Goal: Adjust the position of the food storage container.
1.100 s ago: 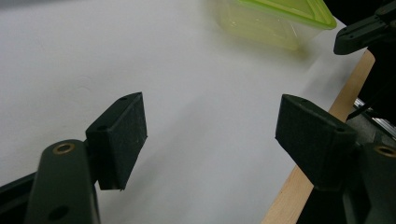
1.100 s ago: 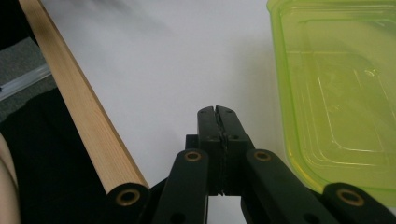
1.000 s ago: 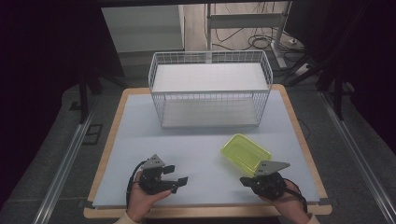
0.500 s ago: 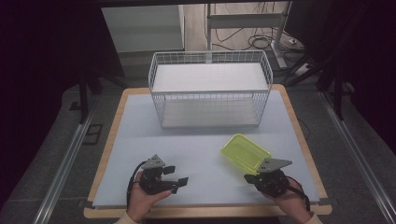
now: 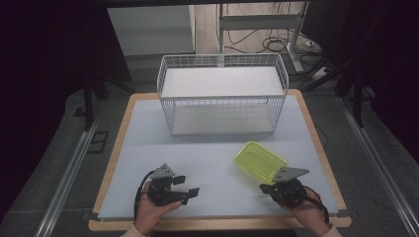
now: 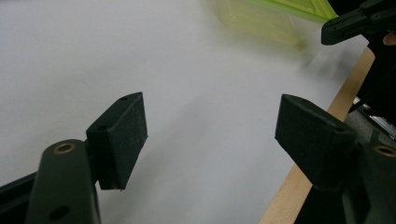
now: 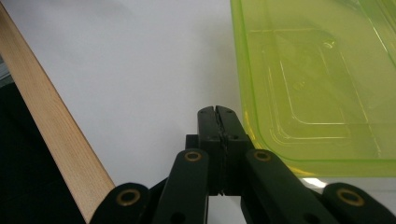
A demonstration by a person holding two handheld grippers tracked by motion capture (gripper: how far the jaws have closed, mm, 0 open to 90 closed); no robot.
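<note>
- Right gripper (image 7: 218,111): 2 jaws pressed together on nothing, just beside yellow-green container (image 7: 317,79), its far end cut off.
- Left gripper (image 6: 210,140): spread wide over bare table (image 6: 187,70).

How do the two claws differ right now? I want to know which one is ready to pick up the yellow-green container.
The left claw has its jaws spread wide with only bare table between them; the right claw has its jaws pressed shut on nothing. The right claw sits right beside the yellow-green container, near its corner; the left claw lies well apart from it. Both are black, hand-held and low over the table.
</note>
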